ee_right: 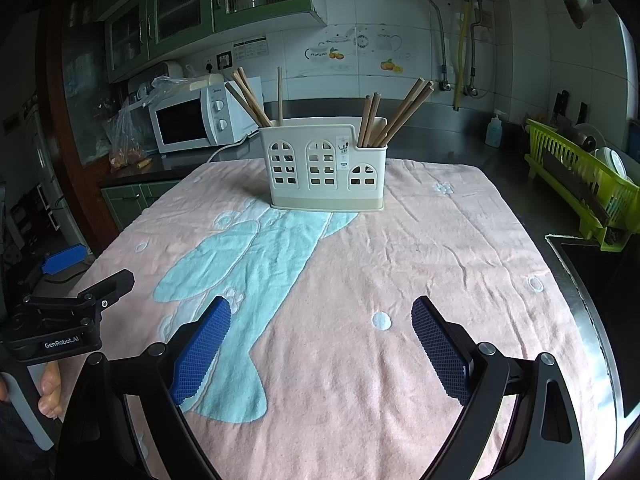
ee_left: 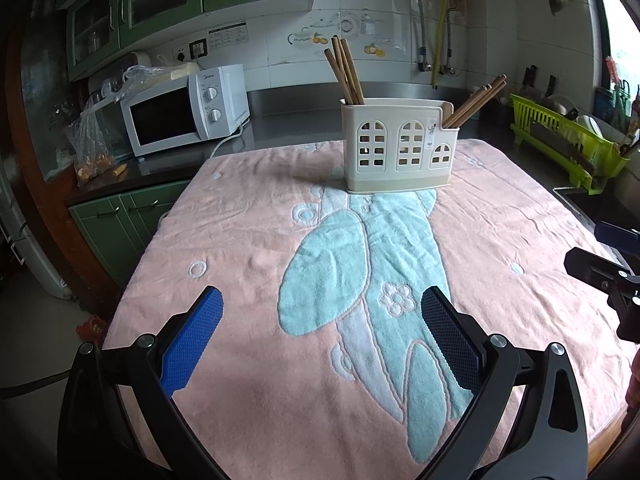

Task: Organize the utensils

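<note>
The surface is covered by a pink towel; a microwave and a green dish rack are set behind it. A cream utensil holder is stood on the towel's far part, with wooden chopsticks held in its end compartments. The left tongs and right tongs are spread wide above bare towel, nothing being gripped or touched.

Cream utensil holder stood upright on pink towel, wooden chopsticks leaning in left and right compartments, left gripper spread wide above towel, white microwave behind left.
</note>
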A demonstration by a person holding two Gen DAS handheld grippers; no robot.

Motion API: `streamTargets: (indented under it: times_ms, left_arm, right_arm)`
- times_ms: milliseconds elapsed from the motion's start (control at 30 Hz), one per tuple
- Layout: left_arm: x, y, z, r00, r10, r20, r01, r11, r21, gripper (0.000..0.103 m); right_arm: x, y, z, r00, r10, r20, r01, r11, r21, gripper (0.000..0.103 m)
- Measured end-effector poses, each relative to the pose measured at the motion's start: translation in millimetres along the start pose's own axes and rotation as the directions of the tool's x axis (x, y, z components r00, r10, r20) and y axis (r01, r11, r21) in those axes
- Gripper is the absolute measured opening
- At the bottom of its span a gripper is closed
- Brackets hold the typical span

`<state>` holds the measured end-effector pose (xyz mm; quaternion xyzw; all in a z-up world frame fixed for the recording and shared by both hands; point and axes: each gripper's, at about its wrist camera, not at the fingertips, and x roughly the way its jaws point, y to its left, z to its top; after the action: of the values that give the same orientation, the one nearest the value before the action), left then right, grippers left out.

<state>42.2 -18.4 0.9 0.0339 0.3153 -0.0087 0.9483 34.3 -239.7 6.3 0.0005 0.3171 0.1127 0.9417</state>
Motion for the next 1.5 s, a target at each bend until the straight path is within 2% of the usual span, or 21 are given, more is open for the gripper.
streamTargets:
  times_ms: [733,933,1067,1267,1500]
  left_arm:
    - [-0.9,4.6,0.3,1.0,0.015,0.008,-0.015,1.0,-0.01,0.098]
    - [1.9,5.4,-1.9,0.998,0.058,0.008,-0.058,0.998,-0.005,0.098]
    - [-3.4,9.1,-3.3,0.993,0.095,0.068,-0.093,0.995,-0.035,0.098]
    - [3.3,8.7,-4.8,0.996,0.085,0.038,-0.083,0.996,-0.036,0.098]
    - [15.6,3.7,-7.7,0.999,0.041,-0.007,-0.041,0.999,-0.015,0.098]
  right_arm:
    - [-0.5,-0.9,1.5,1.0,0.001,0.0,-0.001,1.0,-0.001,0.089]
    - [-0.3,-0.9,1.4,1.0,0.001,0.0,-0.001,1.0,0.0,0.089]
    - [-0.5,-0.8,1.5,1.0,0.003,0.001,-0.003,1.0,-0.001,0.089]
    - [0.2,-0.6,0.9,1.0,0.007,0.0,-0.007,1.0,-0.001,0.089]
    - [2.9,-1.3,-1.0,1.0,0.01,0.003,-0.01,1.0,0.002,0.089]
